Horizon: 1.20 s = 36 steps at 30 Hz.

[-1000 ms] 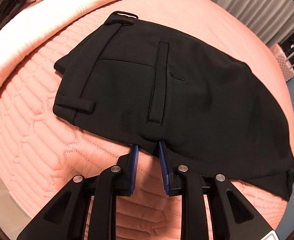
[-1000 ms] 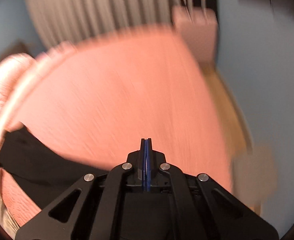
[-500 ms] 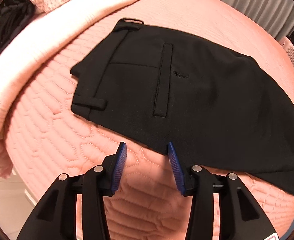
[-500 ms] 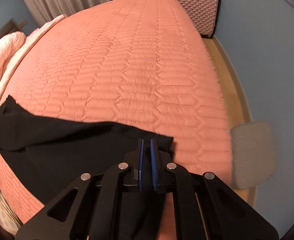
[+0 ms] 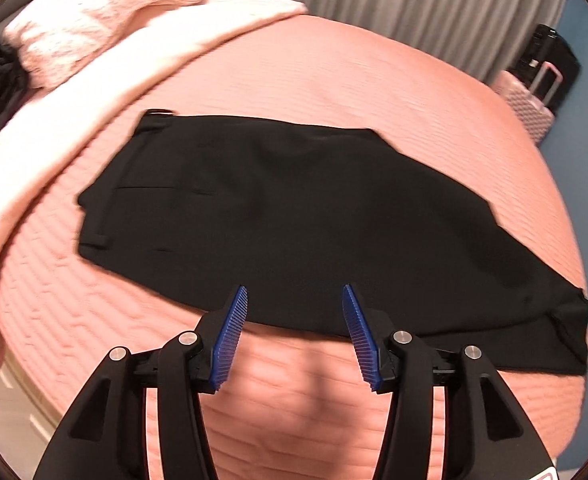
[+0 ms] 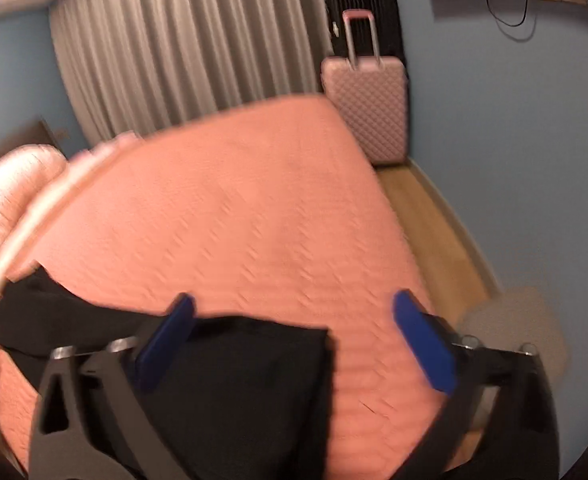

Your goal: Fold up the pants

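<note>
Your left gripper (image 5: 294, 300) has just been opening and grips nothing. Your right gripper (image 6: 294, 312) has just spread fully, nothing pinched. Beyond both, the black pants (image 5: 294, 216) lie flat on the pink bedspread (image 5: 334, 80).

Warm indoor light, motion blur, fisheye-warped edges

One pants (image 5: 294, 216), two suitcases (image 6: 368, 112), one bedspread (image 5: 334, 80).
</note>
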{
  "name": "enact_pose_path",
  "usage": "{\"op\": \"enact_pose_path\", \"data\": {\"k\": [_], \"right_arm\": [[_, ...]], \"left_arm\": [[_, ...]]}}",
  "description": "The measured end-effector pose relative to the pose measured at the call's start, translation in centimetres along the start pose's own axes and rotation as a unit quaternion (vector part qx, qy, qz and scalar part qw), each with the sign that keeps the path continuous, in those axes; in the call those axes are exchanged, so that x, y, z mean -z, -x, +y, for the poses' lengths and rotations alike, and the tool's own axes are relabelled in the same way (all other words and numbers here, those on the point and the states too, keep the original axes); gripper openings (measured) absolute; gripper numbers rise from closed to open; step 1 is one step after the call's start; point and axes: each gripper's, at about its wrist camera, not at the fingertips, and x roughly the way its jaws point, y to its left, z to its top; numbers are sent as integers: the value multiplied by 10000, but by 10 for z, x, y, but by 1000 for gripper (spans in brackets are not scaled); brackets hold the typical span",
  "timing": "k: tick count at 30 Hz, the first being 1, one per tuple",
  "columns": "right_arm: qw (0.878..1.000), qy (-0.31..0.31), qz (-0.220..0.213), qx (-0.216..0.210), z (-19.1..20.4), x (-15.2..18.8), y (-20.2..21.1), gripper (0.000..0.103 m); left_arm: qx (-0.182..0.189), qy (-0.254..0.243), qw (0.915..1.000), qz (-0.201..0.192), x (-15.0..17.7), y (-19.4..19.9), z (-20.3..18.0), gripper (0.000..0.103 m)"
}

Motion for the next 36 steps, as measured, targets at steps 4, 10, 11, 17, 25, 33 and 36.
{"op": "enact_pose_path", "data": {"k": [4,10,11,17,25,33,36], "right_arm": [[9983,170,552,-121,-2,-2,-28,95],[9903,490,1288,-200,-2,11,-66,38],[9912,484,1200,-276,-4,9,-62,21],[9877,1347,-555,-566,24,-27,43,5],[9597,2749,557,191,10,60,81,0],[9936,824,503,-592,11,12,43,70],[9917,946,686,-545,34,-26,-12,98]], "left_arm": [[202,-217,9995,57,4,1,-29,49],[177,-443,9987,160,15,1,-55,54],[171,-441,9987,163,15,1,-56,55],[-56,-523,9984,207,11,-9,-59,55],[-342,-225,9984,378,18,-25,-29,55],[-117,244,9985,473,24,-24,-9,55],[-162,-142,9990,390,25,-17,-28,55]]}}
